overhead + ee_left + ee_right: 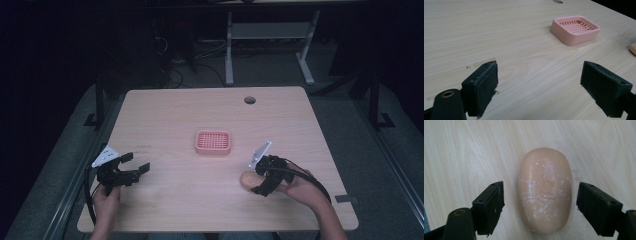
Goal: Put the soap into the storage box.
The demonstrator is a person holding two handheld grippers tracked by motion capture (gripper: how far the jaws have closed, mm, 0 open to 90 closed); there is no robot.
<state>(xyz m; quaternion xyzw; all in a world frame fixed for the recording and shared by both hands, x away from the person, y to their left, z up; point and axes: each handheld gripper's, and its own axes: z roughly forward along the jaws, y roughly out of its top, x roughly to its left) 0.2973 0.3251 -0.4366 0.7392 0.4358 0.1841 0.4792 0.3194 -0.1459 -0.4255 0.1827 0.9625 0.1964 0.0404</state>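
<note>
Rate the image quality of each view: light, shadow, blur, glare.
High view: the wooden table is evenly lit, the room behind it nearly black, detail soft. Left gripper view: the pink soap dish is sharp with a faint shadow at its base; the near pads look slightly soft. Right gripper view: the soap bar is crisp, white flecks readable, no harsh glare.
</note>
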